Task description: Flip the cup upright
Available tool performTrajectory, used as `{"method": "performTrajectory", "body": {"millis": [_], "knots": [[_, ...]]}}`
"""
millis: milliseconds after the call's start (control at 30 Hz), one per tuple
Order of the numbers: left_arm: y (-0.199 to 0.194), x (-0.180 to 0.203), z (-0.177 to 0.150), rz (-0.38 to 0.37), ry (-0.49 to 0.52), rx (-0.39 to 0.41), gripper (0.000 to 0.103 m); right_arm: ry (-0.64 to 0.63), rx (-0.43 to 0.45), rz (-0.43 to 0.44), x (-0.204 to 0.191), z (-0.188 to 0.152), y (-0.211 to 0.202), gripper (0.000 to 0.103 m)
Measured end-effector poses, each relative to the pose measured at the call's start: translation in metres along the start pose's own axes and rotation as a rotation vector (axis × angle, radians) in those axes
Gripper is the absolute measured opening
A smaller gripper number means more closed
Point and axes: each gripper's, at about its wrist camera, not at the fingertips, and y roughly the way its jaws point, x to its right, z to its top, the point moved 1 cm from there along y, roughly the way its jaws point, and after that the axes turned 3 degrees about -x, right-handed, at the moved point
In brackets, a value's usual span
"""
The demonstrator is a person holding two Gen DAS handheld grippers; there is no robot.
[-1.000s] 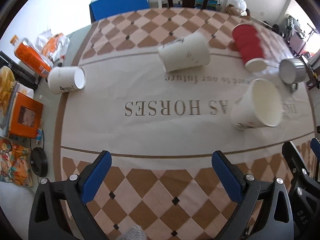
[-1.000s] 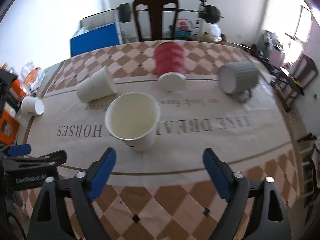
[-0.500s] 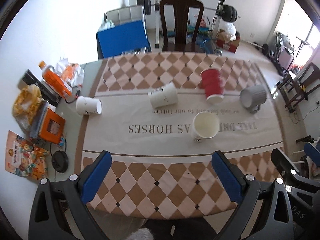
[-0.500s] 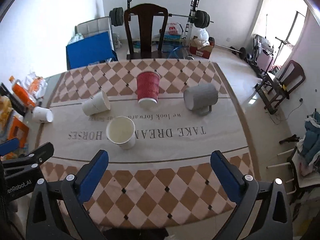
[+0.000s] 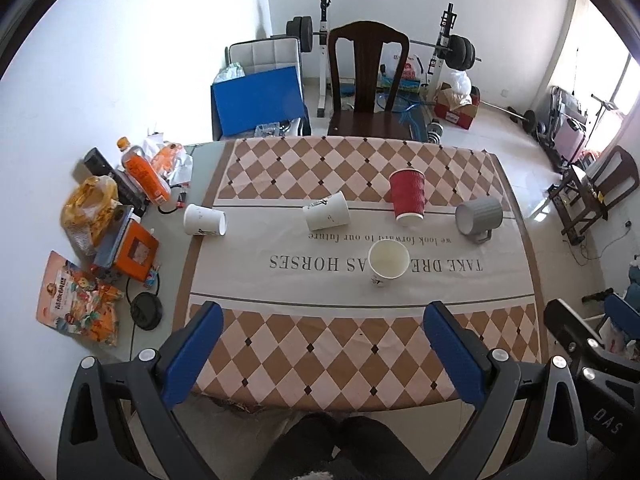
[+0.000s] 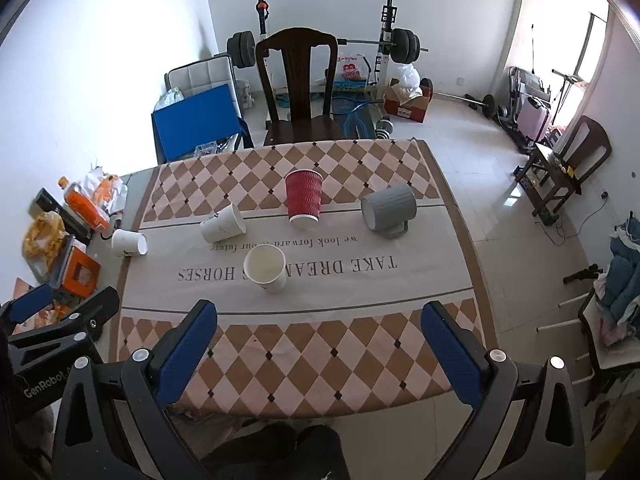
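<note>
Both tools hover high, empty, over a bench of cups

Left tool (image 5: 320, 344) and right tool (image 6: 320, 340) gape wide, holding nothing; one white paper cup (image 6: 265, 268) stands mouth-up at centre, while the red ribbed paper cup (image 6: 303, 198) beyond lies tipped, apparently awaiting righting.

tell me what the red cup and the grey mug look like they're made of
Red cup: probably paper, matte, with a rippled insulating sleeve; horizontal ridges run around its wall and the rim looks white.

Grey mug: likely ceramic, though plastic can't be ruled out; thick wall, solid handle, fine vertical ribbing, a dull satin finish without strong glare.
</note>
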Motion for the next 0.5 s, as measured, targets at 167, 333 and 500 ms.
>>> {"method": "performTrajectory", "body": {"millis": [167,333,500], "knots": [[-0.013,-0.002,-0.002,0.001,-0.01,0.005,0.102,0.005,0.02,0.0,0.003,-0.001,-0.023,0.103],[-0.02,0.0,-0.004,0.011,-0.004,0.016,0.102,0.005,0.03,-0.001,0.006,0.0,-0.036,0.103],[-0.023,0.003,-0.006,0.004,0.0,0.018,0.102,0.006,0.035,-0.003,0.008,0.0,-0.041,0.103]]}}
